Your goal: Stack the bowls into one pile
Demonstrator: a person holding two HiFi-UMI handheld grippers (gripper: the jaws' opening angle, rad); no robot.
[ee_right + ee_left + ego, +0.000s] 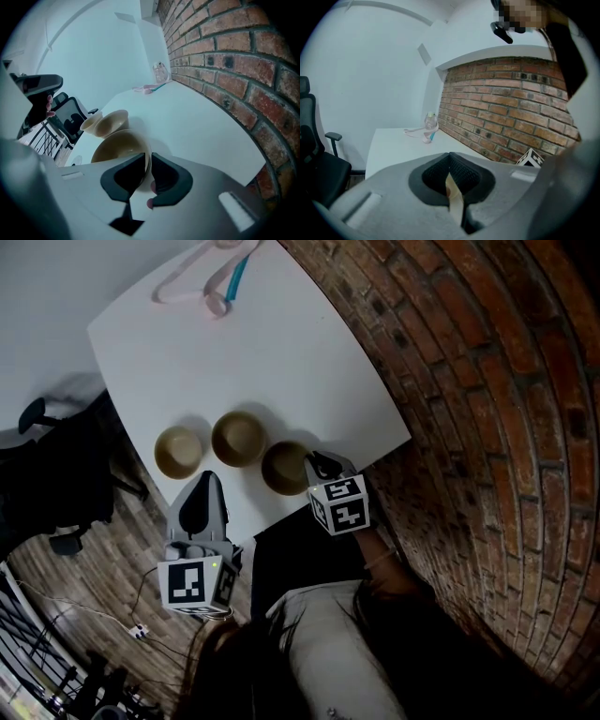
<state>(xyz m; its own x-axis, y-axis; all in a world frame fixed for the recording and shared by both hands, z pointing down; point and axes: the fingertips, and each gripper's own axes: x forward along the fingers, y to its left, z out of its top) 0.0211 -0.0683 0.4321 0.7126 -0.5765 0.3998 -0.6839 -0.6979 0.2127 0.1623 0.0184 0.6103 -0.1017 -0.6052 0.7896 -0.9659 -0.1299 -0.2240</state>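
Your right gripper [317, 466] is clamped on the rim of the right bowl [284, 470]; its own view shows the bowl's wall pinched between the jaws. That bowl sits on the white worktop [281, 352] near its lower edge in the head view. It is the last in a row of three, with the middle bowl [239, 438] just beside it up and to the left and the left bowl [178, 452] beyond that. Each bowl stands on its own, none stacked. Your left gripper [208, 484] hovers lower left at the worktop's edge, just below the left bowl, its jaws pressed together with nothing between them. A brick wall [487, 381] fills the frame's right side.
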